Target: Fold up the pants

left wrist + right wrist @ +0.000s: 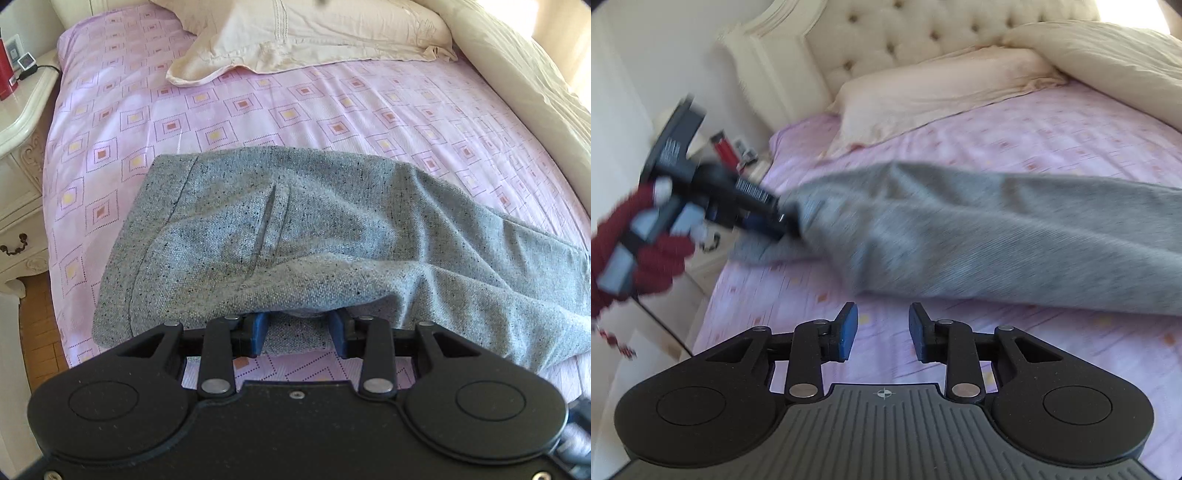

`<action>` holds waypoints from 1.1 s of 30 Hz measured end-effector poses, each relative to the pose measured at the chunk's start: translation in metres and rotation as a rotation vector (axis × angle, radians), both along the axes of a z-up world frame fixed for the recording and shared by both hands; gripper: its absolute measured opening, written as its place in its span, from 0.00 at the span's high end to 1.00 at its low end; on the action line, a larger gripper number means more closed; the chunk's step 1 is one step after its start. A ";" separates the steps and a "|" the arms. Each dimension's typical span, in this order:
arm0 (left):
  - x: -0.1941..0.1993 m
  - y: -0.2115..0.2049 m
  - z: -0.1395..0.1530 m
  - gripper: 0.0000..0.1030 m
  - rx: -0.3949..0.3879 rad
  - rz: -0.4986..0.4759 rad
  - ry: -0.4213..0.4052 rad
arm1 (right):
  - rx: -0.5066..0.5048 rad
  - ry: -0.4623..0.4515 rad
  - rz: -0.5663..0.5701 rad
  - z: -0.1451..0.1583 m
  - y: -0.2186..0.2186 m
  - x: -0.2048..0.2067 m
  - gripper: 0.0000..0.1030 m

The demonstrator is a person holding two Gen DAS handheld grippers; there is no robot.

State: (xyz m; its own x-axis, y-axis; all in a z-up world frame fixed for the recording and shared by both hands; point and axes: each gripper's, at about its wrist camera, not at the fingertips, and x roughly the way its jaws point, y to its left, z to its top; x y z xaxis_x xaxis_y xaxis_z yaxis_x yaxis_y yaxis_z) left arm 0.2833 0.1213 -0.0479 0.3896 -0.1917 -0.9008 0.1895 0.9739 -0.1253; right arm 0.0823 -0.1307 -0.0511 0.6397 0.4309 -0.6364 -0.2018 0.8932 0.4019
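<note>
Grey speckled pants [295, 236] lie on the pink patterned bed sheet [332, 107], waist end to the left, legs trailing right. My left gripper [300, 325] sits at the near edge of the pants; its blue fingers [258, 328] stand apart and a fold of cloth drapes over their tips. In the right wrist view the pants [997, 236] are blurred, and the left gripper [775, 221] is at their left end, held by a hand in a red sleeve. My right gripper [882, 328] is open and empty above the sheet [1052, 140], short of the pants.
Cream pillows [314, 33] lie at the head of the bed, a cream duvet [517, 74] along the right side. A white nightstand [18, 110] with small items stands left of the bed. A tufted headboard [923, 40] is behind the pillows.
</note>
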 end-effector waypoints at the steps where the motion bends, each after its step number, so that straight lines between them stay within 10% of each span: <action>1: 0.001 0.000 0.000 0.55 -0.001 0.002 0.008 | 0.002 0.013 0.014 -0.005 0.010 0.004 0.71; 16: 0.008 0.004 -0.003 0.55 -0.029 -0.015 0.043 | -0.014 -0.107 -0.067 -0.018 0.047 0.041 0.71; 19: 0.008 0.004 -0.004 0.55 -0.030 -0.017 0.046 | -0.087 -0.096 -0.075 -0.017 0.052 0.044 0.97; 24: -0.004 0.004 0.005 0.55 0.008 -0.074 0.035 | -0.121 -0.111 0.052 0.027 0.048 0.027 0.97; 33: -0.056 0.031 0.039 0.56 0.119 -0.154 -0.088 | -0.143 0.111 0.211 0.017 0.057 0.000 1.00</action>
